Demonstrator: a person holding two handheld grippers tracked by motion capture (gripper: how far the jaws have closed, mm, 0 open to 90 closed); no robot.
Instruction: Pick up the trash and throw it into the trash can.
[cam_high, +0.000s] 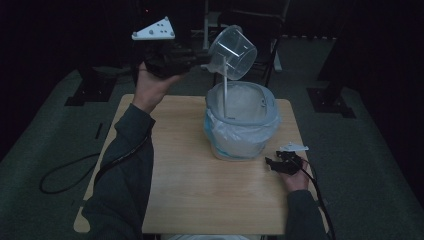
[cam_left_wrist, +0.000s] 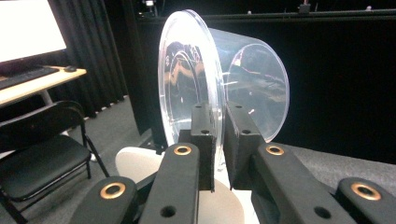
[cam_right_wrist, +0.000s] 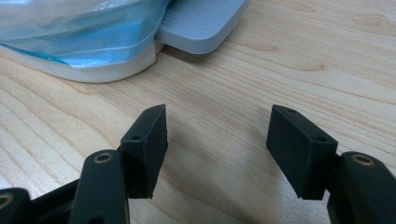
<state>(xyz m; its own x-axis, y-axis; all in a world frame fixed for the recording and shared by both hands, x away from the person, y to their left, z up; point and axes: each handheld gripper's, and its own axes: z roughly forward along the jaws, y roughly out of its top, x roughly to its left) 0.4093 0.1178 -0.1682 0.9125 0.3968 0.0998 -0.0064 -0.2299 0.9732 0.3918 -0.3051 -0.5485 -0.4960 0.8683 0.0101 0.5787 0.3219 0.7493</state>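
While tipped mouth-down above the bag-lined pedal bin (cam_high: 265, 112), clear plastic measuring cup (cam_high: 233, 52) held aloft, rim pinched by left hand-held gripper (cam_high: 200, 60); thin pale stream falling into bin. Likely emptying step; next, righting and withdrawing. Right hand-held gripper (cam_high: 274, 164) spread, idle beside bin near tabletop (cam_high: 190, 165) right edge; open wood at left.
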